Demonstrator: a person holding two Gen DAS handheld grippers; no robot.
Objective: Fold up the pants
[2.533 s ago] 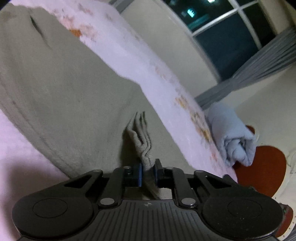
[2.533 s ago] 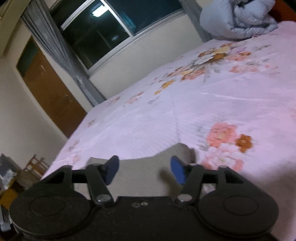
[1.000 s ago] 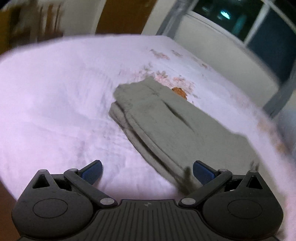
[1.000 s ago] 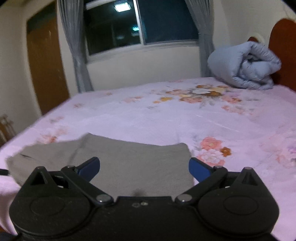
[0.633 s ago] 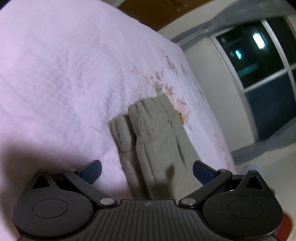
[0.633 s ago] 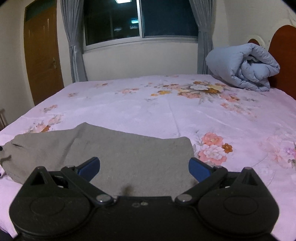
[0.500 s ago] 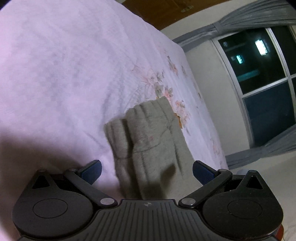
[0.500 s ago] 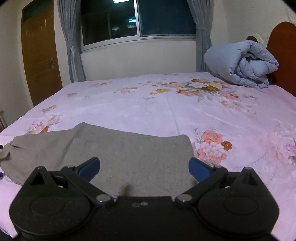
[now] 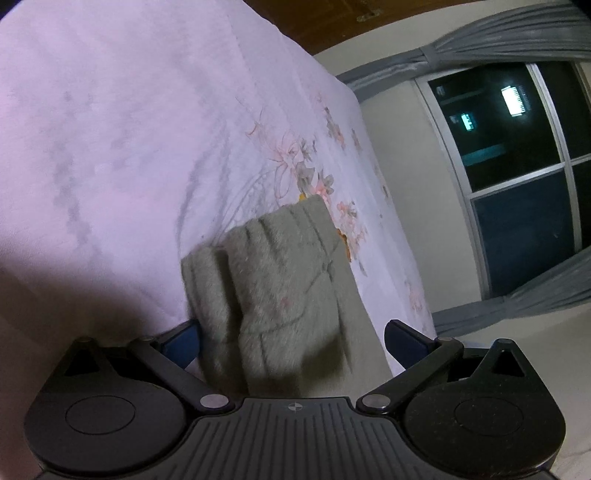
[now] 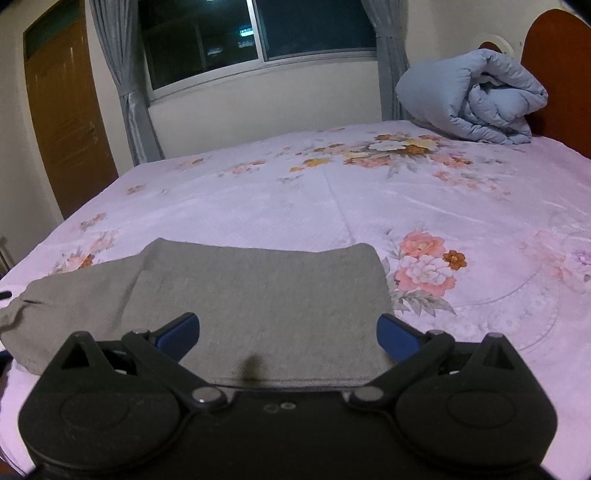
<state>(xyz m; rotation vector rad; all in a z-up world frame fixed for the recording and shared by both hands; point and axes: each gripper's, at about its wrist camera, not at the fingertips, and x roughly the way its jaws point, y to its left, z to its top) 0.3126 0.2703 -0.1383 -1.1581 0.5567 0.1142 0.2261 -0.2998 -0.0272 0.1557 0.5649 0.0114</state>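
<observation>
The grey pants lie folded flat on the pink floral bed sheet. In the left wrist view the ribbed end of the pants lies right in front of my left gripper. The left gripper is open and low, its jaws either side of that end, holding nothing. My right gripper is open and empty, hovering over the near edge of the folded pants.
A rolled blue duvet lies at the head of the bed by the brown headboard. A window with grey curtains and a brown door stand beyond the bed.
My left gripper let go of the pants, swung to their ribbed end and has come closer to it. My right gripper drew back, opened wider and levelled out.
</observation>
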